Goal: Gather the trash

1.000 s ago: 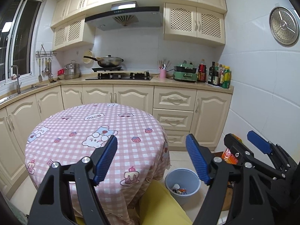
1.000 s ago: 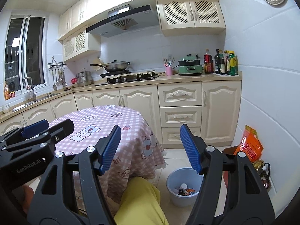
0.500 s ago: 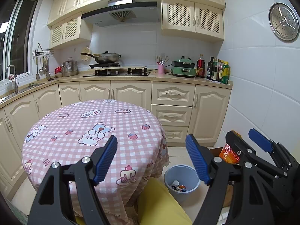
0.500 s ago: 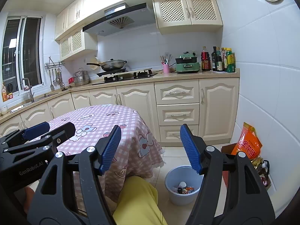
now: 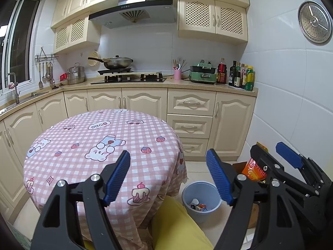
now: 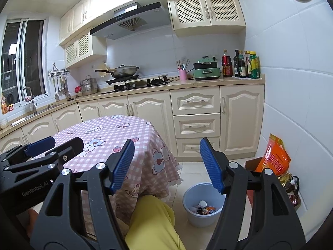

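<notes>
- White tiled walls (image 5: 281, 87) are surrounding me, glaring under the lights.
- Cream cabinets (image 5: 145, 102) are running under a beige counter (image 5: 187, 84).
- A dark window (image 6: 25, 62) is sitting at my left.
- A pink checked round table (image 5: 100, 141) is standing on pale floor tiles (image 6: 193, 171).

Checked cloth tablecloth (image 5: 108, 137), glossy wall tiles (image 5: 291, 87), smooth plastic bin (image 6: 203, 218)
</notes>
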`<state>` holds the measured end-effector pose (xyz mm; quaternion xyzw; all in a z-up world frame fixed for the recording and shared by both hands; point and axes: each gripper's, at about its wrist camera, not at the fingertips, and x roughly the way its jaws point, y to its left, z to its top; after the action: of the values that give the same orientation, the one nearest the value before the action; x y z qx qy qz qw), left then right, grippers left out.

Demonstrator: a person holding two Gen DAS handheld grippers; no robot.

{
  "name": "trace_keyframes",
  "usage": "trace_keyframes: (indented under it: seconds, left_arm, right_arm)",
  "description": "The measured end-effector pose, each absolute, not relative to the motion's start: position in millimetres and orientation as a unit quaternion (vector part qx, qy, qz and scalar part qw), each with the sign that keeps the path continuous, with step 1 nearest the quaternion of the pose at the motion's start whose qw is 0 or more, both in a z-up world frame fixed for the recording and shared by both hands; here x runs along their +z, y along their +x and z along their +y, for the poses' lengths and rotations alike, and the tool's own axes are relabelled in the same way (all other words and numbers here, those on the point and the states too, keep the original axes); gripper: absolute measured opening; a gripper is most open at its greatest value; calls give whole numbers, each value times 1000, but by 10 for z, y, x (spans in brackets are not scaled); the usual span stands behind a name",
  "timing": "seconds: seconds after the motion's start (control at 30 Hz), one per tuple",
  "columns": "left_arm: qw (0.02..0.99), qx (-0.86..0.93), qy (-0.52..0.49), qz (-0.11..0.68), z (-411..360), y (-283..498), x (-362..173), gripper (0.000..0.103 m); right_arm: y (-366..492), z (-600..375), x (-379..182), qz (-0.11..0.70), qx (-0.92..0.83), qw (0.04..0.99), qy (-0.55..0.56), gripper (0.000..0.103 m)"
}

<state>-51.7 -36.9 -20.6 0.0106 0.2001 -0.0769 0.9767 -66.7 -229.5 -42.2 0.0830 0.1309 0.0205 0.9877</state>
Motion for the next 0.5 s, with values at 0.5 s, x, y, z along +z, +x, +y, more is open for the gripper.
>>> trace_keyframes:
  seconds: [0.5]
  left_arm:
    - [976, -78, 10, 202, -350, -496, -216, 74]
  right_arm:
    - [-661, -2286, -445, 133, 21, 987, 82, 65]
